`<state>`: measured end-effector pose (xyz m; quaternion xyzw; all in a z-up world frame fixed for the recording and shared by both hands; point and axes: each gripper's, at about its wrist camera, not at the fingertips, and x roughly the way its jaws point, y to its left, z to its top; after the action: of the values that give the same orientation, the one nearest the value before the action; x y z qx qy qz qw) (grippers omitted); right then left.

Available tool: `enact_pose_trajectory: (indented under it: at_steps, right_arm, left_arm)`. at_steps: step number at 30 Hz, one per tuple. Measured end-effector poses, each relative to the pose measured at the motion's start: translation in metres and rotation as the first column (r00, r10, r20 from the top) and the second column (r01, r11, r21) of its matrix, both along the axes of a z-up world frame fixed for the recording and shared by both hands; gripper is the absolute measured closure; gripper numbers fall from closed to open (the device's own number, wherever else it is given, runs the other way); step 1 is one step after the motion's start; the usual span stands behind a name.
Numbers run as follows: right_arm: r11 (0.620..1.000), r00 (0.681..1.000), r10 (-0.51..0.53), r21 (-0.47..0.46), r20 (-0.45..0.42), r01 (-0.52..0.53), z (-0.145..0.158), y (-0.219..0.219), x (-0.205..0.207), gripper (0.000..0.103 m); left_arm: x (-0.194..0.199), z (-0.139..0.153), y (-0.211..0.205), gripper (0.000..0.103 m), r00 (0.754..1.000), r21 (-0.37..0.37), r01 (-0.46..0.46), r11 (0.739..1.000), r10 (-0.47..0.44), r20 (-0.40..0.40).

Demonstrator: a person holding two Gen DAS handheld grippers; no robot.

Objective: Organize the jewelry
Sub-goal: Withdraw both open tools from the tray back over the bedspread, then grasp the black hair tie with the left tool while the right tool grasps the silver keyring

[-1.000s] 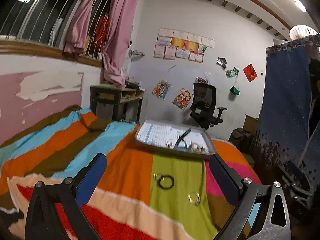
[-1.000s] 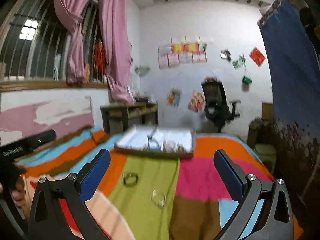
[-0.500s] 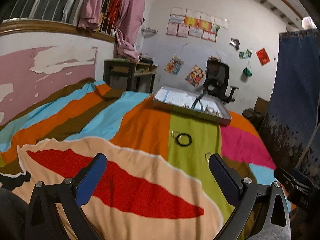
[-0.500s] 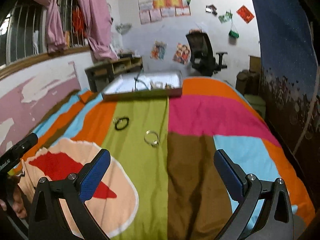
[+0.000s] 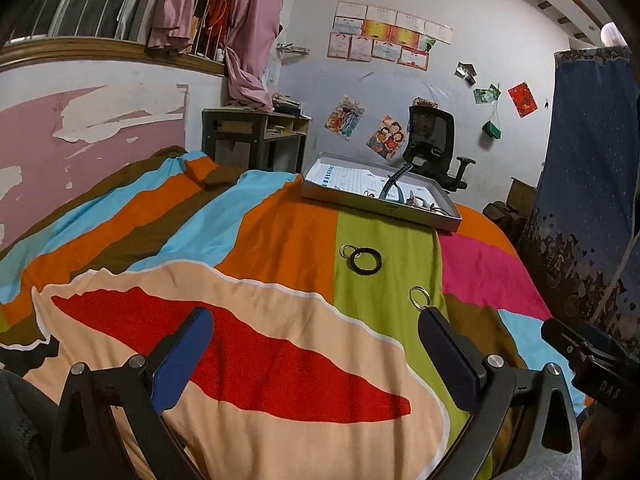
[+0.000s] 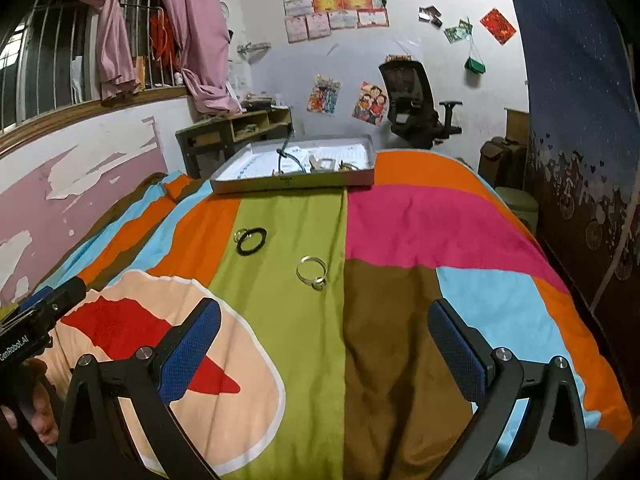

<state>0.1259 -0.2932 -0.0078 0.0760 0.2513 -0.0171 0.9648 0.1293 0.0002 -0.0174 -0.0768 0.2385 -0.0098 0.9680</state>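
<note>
On the bed in front of me lies the striped bedspread [image 6: 400, 232], the largest thing in either view, with broad bands of orange, green, pink, brown and blue. At its far end rests the shallow grey tray [image 6: 292, 182], which I take to be where the jewelry belongs; it already holds a few pieces, a dark cord or band arching up and some pale metal bits I can't make out clearly. So I'd judge the job partly done. What is left sits on the green band, well short of the tray: a black ring [image 6: 251, 241] with a small thin ring [image 5: 347, 251] touching its left edge, and nearer to me a silver ring [image 6: 312, 271] lying flat by itself. My right gripper [image 6: 324, 336] hangs above the brown and green bands with its blue pads spread wide and nothing between them, the silver ring just beyond its reach. My left gripper [image 5: 316, 344] is likewise spread and empty over the red and cream patch, and in its view the silver ring sits just past the tip of its right finger. I reckon three loose pieces still need carrying to the tray, the silver ring being the closest
</note>
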Motion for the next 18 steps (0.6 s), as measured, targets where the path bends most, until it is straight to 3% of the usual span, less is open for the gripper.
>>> enact_pose_trajectory:
  at_steps: [3, 10, 15, 18]
  right_arm:
    - [1.000, 0.998, 0.008, -0.023, 0.061, -0.007, 0.009, 0.003, -0.006, 0.001]
    - [0.984, 0.979, 0.079, -0.170, 0.188, -0.047, 0.040, 0.020, -0.002, 0.001]
    - [0.968, 0.967, 0.117, -0.246, 0.228, -0.059, 0.069, 0.019, 0.028, 0.001]
    - [0.963, 0.943, 0.158, -0.255, 0.292, -0.083, 0.088, 0.009, 0.052, 0.001]
  left_arm:
    - [0.000, 0.000, 0.000, 0.000, 1.000, 0.003, -0.002, 1.000, 0.002, 0.002]
    - [0.018, 0.018, 0.005, 0.000, 1.000, 0.028, 0.012, 1.000, -0.012, 0.012]
    - [0.054, 0.040, 0.004, 0.000, 0.999, 0.061, 0.035, 0.998, -0.037, 0.027]
    - [0.084, 0.048, 0.002, 0.000, 0.998, 0.037, 0.058, 0.998, -0.059, 0.015]
